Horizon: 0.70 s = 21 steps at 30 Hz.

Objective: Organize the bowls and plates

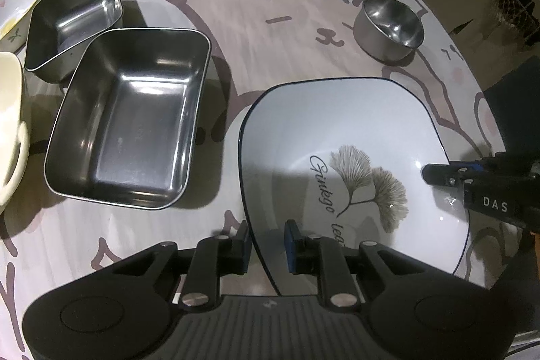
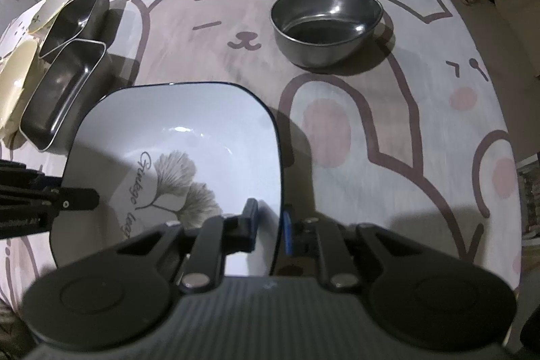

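So on the far left edge there's a cream dish (image 1: pixel 8 123) and behind it a floral plate (image 1: pixel 23 2), both half cut off in the left wrist view. Just right of those sit 2 steel trays: the far tray (image 1: pixel 72 19) and the near tray (image 1: pixel 130 120), the near one's far left corner overlapping the other's rim. Whether they actually touch, I can't tell.

Right of the trays, near the front of the table, is the white plate (image 1: pixel 337 130), squarish with a dark rim and a ginkgo leaf print. The left gripper (image 1: pixel 268 247) has its fingers straddling the plate's near left rim, 1 pad outside and 1 on the inside face. There's a sliver of gap showing around the rim, so I can't tell if it's really clamped or only closing in.

The right gripper (image 2: pixel 270 223) does the same on the plate's right rim, 1 finger over the inside and the blue pad (image 2: pixel 287 233) tight against the outside edge. Looks like it's pinching the rim.

Further right and far back, well apart from the plate, a round steel bowl (image 2: pixel 325 26) stands upright on the bear tablecloth (image 2: pixel 388 130).
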Available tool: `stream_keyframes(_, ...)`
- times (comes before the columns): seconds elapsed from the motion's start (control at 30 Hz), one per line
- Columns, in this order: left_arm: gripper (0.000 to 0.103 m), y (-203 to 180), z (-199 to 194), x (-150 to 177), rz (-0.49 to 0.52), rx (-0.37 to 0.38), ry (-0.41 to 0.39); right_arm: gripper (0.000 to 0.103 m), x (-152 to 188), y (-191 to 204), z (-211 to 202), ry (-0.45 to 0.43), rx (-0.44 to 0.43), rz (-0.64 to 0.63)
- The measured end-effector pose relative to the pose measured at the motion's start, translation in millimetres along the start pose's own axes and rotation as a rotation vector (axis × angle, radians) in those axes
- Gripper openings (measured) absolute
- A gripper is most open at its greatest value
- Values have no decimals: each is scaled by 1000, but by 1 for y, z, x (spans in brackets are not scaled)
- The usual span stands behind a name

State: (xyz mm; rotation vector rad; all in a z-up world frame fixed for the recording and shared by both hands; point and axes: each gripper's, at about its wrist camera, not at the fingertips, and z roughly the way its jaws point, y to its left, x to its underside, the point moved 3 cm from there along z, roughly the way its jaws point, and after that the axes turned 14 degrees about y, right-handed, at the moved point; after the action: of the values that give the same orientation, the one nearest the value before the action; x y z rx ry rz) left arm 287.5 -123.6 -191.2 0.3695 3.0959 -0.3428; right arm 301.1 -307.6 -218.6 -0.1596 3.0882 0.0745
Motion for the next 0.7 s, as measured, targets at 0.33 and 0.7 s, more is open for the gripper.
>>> stream_keyframes(0.33,23,-4,5,2,27,-20,15,19,2,0,4,18,15,-26)
stream_keyframes(0.7,22,-1,5,5,49,2,5,19,1,-1,6,26,7,-27)
